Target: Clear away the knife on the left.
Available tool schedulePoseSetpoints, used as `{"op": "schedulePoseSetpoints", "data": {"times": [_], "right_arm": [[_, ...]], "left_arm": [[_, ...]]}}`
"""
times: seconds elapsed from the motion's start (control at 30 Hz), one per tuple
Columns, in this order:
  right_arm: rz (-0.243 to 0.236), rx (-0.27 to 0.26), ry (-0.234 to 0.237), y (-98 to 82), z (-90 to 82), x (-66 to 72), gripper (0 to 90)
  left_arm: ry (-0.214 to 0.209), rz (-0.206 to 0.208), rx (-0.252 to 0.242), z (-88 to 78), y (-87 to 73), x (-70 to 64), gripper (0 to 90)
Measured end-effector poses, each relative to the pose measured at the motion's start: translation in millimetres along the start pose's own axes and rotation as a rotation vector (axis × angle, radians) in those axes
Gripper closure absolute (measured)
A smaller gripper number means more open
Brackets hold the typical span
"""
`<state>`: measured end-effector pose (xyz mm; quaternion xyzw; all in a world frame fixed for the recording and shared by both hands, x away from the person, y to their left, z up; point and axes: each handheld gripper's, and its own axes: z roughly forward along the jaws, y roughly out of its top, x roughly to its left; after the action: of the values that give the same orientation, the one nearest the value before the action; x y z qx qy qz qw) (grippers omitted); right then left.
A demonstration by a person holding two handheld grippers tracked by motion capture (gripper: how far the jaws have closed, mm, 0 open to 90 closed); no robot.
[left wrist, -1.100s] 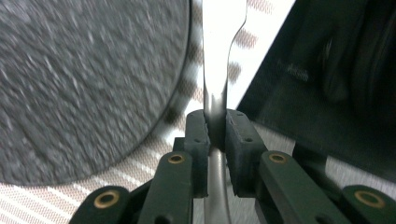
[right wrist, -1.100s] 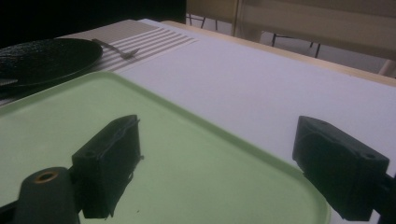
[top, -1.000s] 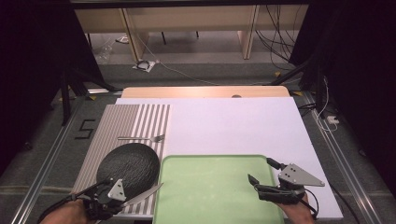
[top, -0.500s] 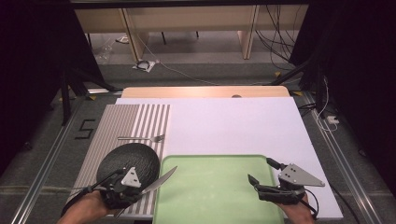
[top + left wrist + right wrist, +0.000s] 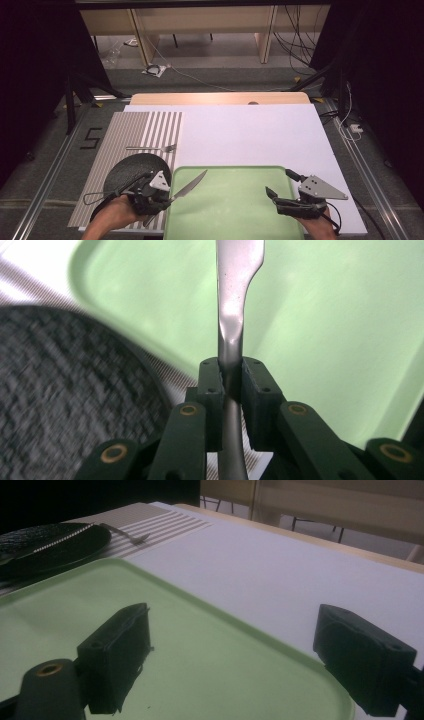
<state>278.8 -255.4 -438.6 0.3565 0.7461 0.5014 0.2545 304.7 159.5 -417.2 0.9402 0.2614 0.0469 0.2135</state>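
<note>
your left gripper clamps the knife by its handle, blade angling out over the green tray, probably just clear of it. your right gripper stands wide and empty at the tray's right edge.

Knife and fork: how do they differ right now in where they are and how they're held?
The knife is clamped by its handle in the left tool, its blade reaching out over the green tray; the fork lies free on the striped mat. The knife points diagonally toward the tray's far side; the fork lies crosswise, beyond the black plate. Both are silver cutlery.
</note>
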Motion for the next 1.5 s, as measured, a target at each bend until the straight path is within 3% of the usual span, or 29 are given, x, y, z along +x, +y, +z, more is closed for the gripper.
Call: {"op": "schedulePoseSetpoints", "data": {"times": [0.57,0.6,0.77,0.97,1.5], "right_arm": [[-0.003,-0.006,0.000,-0.2,-0.7,-0.8,16.2],[-0.002,-0.005,0.000,-0.1,-0.6,-0.7,16.2],[-0.002,-0.005,0.003,-0.2,-0.5,-0.4,16.2],[-0.004,-0.007,0.003,-0.2,-0.4,-0.2,16.2],[-0.006,-0.005,0.004,-0.2,-0.6,0.2,16.3]], "left_arm": [[-0.083,0.080,-0.004,18.0,41.0,-26.3,79.5],[-0.101,0.085,-0.003,21.0,42.9,-28.4,79.5],[-0.123,0.089,0.011,27.9,44.4,-32.5,79.5],[-0.146,0.101,0.063,44.1,45.6,-40.5,79.5],[-0.137,0.118,0.156,61.8,46.1,-47.5,79.4]]}}
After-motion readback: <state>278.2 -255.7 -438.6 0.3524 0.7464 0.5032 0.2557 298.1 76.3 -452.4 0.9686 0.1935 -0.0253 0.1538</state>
